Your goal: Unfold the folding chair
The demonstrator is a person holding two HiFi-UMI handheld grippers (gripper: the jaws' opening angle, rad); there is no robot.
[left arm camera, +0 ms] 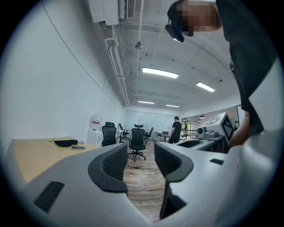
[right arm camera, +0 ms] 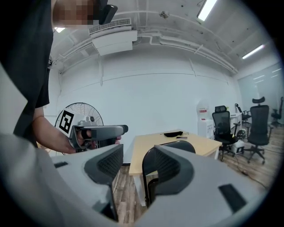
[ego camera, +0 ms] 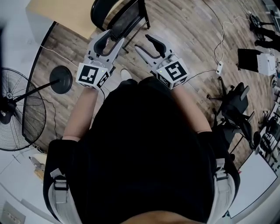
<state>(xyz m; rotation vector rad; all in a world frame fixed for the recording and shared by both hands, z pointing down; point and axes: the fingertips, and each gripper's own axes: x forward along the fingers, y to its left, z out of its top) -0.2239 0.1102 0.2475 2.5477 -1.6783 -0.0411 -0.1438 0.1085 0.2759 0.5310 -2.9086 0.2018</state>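
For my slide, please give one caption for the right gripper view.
Open right gripper facing a black folding chair beside a light wooden table.

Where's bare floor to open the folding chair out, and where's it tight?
Free: the bare wood floor right of the folding chair, as far as the white power strip. Tight: on the left the chair stands close beside the table, with the fan base nearby. Far right is crowded with office chairs.

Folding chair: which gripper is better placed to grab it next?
Probably right: the right gripper has the folding chair ahead, sighted between its open jaws; the left gripper faces the room, chair unseen.
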